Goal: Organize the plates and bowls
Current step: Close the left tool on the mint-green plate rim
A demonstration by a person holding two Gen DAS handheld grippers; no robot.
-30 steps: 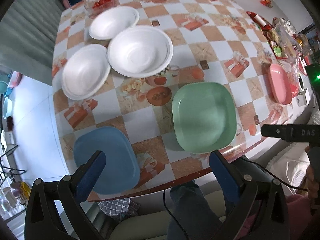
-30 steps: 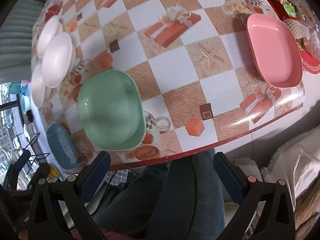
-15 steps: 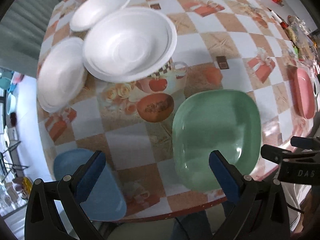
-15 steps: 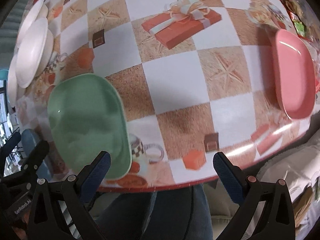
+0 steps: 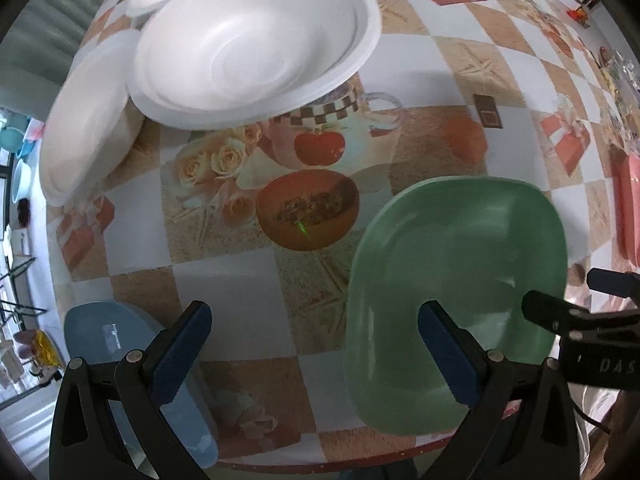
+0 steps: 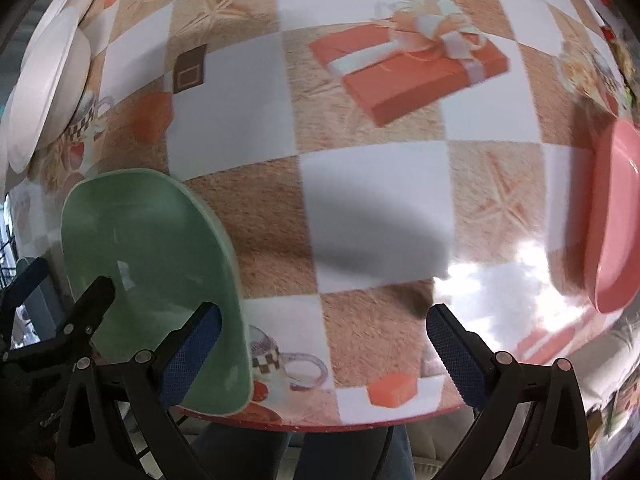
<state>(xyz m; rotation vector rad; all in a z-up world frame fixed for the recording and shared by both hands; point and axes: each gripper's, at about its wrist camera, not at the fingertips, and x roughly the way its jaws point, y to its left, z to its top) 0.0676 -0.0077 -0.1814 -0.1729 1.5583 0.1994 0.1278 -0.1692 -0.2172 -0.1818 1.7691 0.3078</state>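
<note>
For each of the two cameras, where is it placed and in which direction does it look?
Left wrist: sits on the left hand-held gripper, looks forward and down across the table at the white bowls, blue plate and green plate; its own open fingers show.
Right wrist: sits on the right hand-held gripper, looks down at the tablecloth and pink plate; its open fingers and a trouser leg show.
Shared: the green plate, and each view shows the other gripper.

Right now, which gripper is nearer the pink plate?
Right. The right gripper hangs over the table's near edge with the pink plate to its right; the left gripper is farther away, beyond the green plate.
</note>
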